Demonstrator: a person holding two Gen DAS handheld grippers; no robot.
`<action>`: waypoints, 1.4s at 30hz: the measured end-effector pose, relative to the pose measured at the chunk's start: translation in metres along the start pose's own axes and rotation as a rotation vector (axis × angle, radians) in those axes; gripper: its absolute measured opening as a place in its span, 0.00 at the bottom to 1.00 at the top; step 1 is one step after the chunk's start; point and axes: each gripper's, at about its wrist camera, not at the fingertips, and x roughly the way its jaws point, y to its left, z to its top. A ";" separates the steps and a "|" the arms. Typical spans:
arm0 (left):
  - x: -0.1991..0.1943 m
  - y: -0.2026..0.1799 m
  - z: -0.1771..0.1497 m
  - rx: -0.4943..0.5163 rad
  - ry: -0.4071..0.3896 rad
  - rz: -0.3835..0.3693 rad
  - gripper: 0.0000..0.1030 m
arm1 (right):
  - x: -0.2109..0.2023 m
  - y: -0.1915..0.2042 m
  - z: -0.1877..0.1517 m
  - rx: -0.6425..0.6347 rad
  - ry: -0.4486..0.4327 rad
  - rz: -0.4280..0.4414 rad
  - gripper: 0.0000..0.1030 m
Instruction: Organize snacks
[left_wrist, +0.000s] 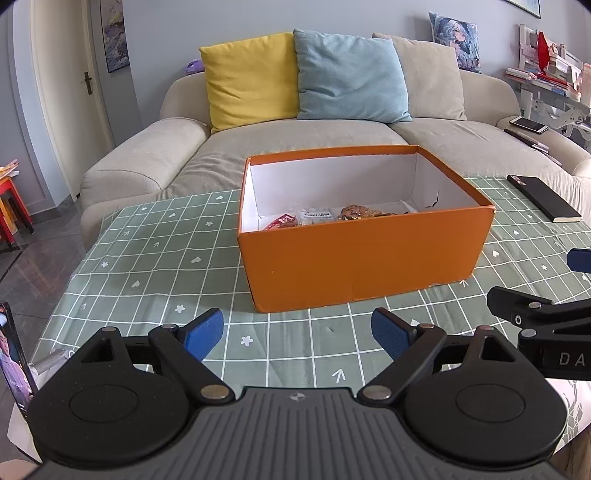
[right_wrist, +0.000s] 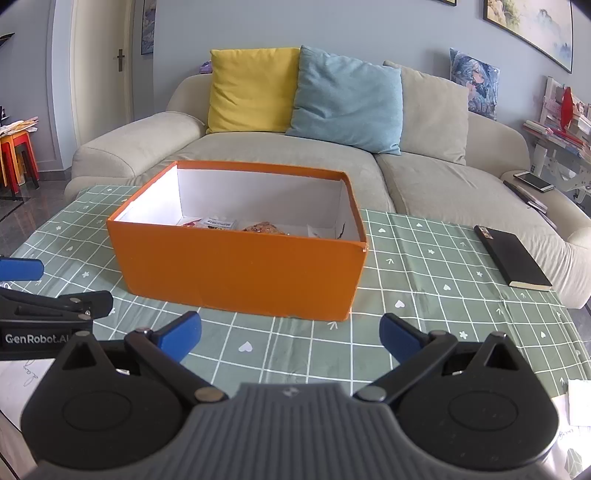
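Now the orange box (left_wrist: 364, 254) is sitting mid-table on the green checked cloth (left_wrist: 155, 266), with the snack packets (left_wrist: 314, 217) lying flat against its floor toward the far wall. Both tongs, the left gripper (left_wrist: 297, 334) and the right gripper (right_wrist: 290, 338), are hovering released and empty at the near edge. The packets are probably light, crinkly and crushable, so pinching a sealed edge looks safest.

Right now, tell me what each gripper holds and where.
Nothing is held: the left gripper and right gripper are both open and empty.
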 end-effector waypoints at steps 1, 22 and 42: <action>0.000 0.000 0.000 0.001 0.000 0.001 1.00 | 0.000 0.000 0.000 0.000 0.000 -0.001 0.97; 0.000 0.001 0.000 -0.013 0.005 0.008 1.00 | 0.000 0.001 -0.003 -0.009 0.007 -0.001 0.97; -0.001 -0.002 -0.001 -0.005 0.005 0.027 1.00 | 0.002 -0.001 -0.004 -0.013 0.018 0.001 0.97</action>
